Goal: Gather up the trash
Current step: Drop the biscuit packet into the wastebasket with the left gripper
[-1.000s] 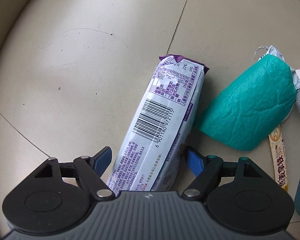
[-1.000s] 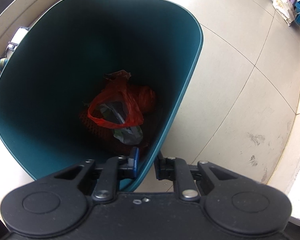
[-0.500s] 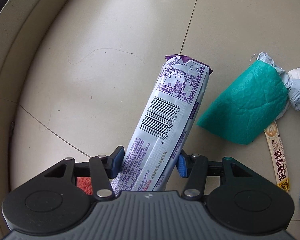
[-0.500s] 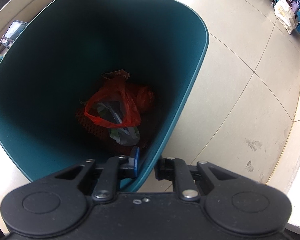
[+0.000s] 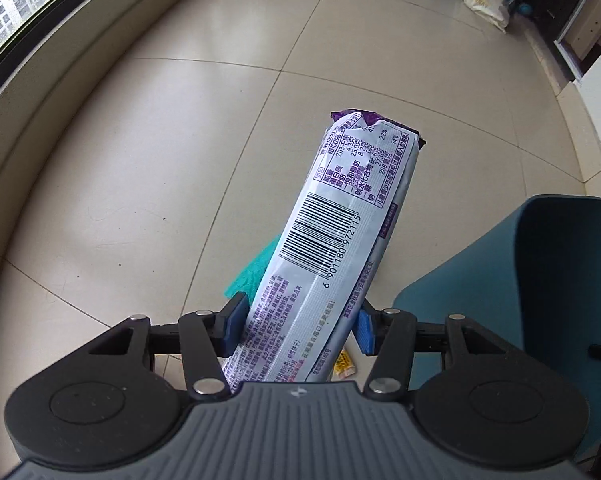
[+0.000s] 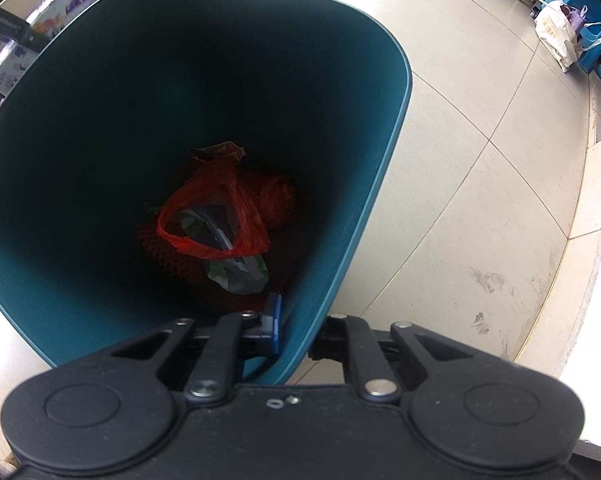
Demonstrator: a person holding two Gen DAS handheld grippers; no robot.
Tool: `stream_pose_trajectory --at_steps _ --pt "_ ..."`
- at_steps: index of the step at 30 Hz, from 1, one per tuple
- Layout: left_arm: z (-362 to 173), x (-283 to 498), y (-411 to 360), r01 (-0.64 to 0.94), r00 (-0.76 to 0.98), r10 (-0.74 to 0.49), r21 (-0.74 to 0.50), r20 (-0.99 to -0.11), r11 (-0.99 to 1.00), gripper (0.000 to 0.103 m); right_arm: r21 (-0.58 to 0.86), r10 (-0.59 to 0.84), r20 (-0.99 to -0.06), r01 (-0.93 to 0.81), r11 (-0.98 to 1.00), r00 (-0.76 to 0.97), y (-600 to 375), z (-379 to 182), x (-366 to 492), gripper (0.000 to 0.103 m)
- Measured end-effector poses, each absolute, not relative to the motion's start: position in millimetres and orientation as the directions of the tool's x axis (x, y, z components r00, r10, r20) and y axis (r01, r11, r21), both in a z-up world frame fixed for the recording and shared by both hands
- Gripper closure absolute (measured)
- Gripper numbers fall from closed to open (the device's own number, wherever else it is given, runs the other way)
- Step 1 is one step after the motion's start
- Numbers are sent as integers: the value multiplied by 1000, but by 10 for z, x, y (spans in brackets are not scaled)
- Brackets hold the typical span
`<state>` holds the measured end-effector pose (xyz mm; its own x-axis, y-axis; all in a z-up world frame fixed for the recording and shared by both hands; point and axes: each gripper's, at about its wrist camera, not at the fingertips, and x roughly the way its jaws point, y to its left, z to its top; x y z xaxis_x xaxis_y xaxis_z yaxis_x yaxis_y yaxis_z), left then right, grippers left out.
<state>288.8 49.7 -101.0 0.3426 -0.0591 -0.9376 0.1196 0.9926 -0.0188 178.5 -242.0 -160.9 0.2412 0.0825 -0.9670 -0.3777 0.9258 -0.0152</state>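
The collecting is partway done, to judge from what lies where. Inside the teal trash bin [image 6: 340, 92] there is already a red plastic bag [image 6: 216, 216] with dark scraps in it and a crumpled grey-green wrapper [image 6: 236, 276] at the bottom. The item in hand is a long white-and-purple snack packet [image 5: 332, 240] with a barcode, lifted clear of the tiled floor [image 5: 160, 140] but not yet over the bin. A teal crumpled wrapper [image 5: 256, 272] shows on the floor behind the packet, and a small yellow sachet [image 5: 342, 366] lies below the gripper, so at least these two pieces are left to pick up (there may be more out of view).

The left gripper [image 5: 300, 320] is clenched on the lower part of the snack packet, its blue pads pressing both sides, with the packet standing up and away from the camera, tilted a little to the right. It is aimed across the floor, with the bin wall just to its right.

The right gripper [image 6: 296, 320] is clamped on the bin's near rim, one pad inside the wall and the other outside. It looks down into the opening. In its view the packet appears beyond the far left rim, outside the bin.
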Motion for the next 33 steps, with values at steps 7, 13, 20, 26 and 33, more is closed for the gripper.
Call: stream_pose_trajectory --at_steps 7,13,20,26,33 --pt "-527 2412 -342 275 302 -206 -122 -931 954 51 -21 75 -965 -362 932 250 -2536 -1594 1591 93" --pt "-537 2151 -1089 366 249 -265 -163 -932 916 50 -11 78 -963 -325 946 260 -2683 -1591 1459 95" --pt "-978 2099 -1667 380 197 -185 -99 -963 920 51 6 96 -960 -323 946 262 -2754 -1598 1617 95" --pt "-1381 2205 -2010 387 193 -50 29 -980 921 52 17 107 -959 -324 946 262 -2776 -1621 1665 94" --pt "-1499 2269 -2066 371 130 -64 -11 -989 929 39 31 119 -958 -319 947 261 -2904 -1492 1598 94"
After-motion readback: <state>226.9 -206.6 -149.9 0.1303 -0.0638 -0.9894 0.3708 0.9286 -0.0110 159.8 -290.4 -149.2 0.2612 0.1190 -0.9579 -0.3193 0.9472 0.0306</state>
